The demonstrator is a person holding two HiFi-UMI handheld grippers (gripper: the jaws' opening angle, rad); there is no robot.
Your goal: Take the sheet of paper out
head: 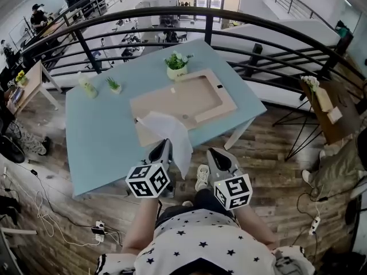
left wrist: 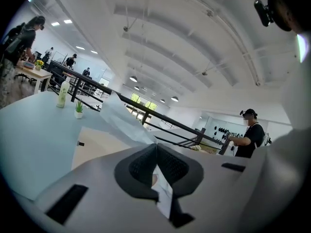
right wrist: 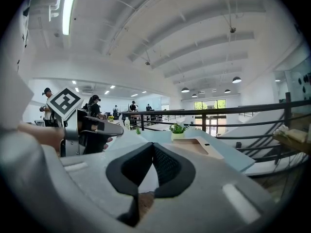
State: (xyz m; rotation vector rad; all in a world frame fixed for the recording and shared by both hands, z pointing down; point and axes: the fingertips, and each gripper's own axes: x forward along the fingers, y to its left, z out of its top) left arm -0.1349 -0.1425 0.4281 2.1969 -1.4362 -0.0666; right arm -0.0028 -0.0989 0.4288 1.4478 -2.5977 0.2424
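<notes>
A: Paper status?
B: The sheet of paper [head: 171, 132] is being pinched by the left gripper [head: 163, 149], above the frame [head: 221, 105] edge. The right gripper [head: 219, 155] is being held closed, empty. Seemingly out; clearing away remains.

The pale blue counter [head: 97, 142] stands on a wood-plank floor [head: 63, 211]. A tan wooden frame [head: 222, 107] lies flat on it, right of centre. A leafy plant in a white pot [head: 177, 66] stands at the frame's far edge. Left of the frame is a small potted plant [head: 114, 85], with a pale green bottle [head: 87, 87] just beyond it.
</notes>
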